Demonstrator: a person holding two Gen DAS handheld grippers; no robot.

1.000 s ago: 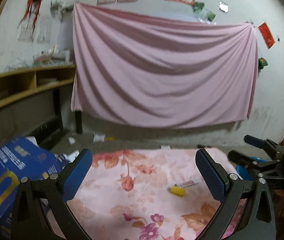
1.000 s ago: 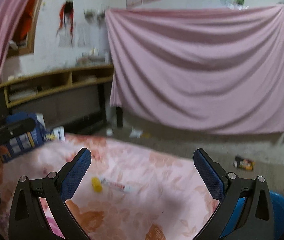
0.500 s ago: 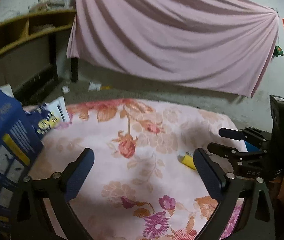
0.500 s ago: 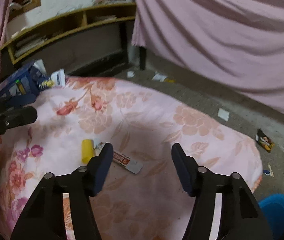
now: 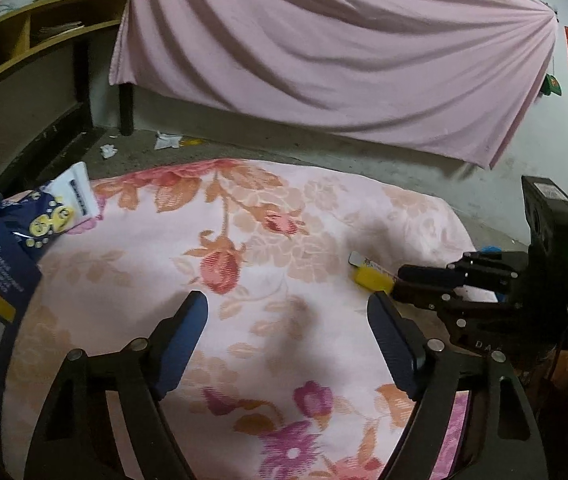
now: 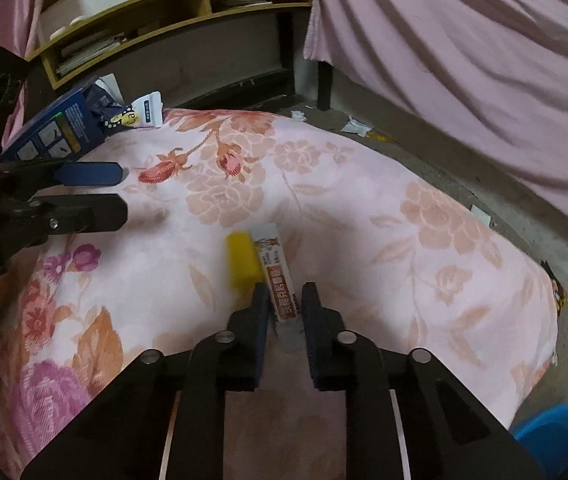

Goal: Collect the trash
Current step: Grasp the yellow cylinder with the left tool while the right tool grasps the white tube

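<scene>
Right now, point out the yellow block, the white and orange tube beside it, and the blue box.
yellow block (image 6: 241, 260), right wrist view, middle of its top face.
white and orange tube (image 6: 280, 280), right wrist view, printed label ahead of the fingers.
blue box (image 6: 58, 128), right wrist view, its printed side panel.

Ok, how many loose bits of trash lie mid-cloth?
2. A yellow block, and right beside it a printed tube whose near end sits in the right claw. Nothing else shows there, though the claws may hide more.
</scene>
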